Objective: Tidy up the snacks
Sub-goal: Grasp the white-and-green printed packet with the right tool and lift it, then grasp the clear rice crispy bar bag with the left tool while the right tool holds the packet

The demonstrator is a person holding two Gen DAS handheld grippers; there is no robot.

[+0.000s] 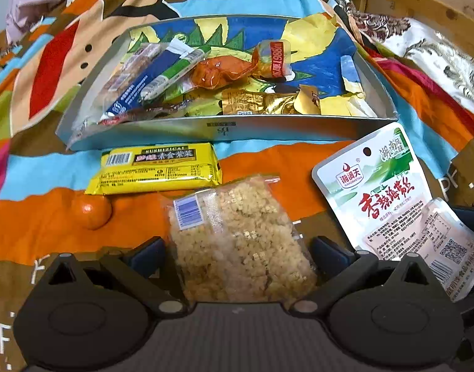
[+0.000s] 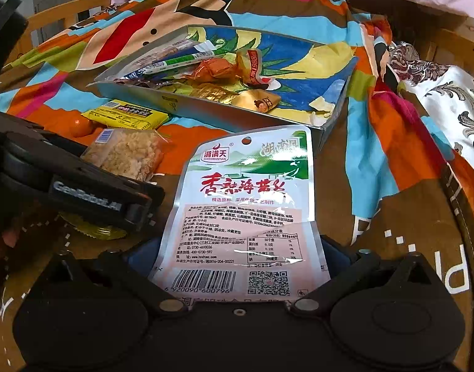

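My left tongs [image 1: 237, 257] hide the rice-crisp packet's [image 1: 237, 235] near end. The seaweed pouch [image 2: 246, 210] covers my right tongs' [image 2: 240, 257] pads. A yellow wrapper [image 2: 91, 231] lies mostly hidden.

The left gripper [image 1: 237, 257] is matte black plastic, with two round domed housings at 7 and 5 o'clock, a ribbed grey panel between them, and dark blue fingers [image 1: 147, 252]. Silver screws sit at the linkage joints. The right gripper [image 2: 240, 257] is built the same way. At 9 o'clock in its view, white lettering marks a black bar.
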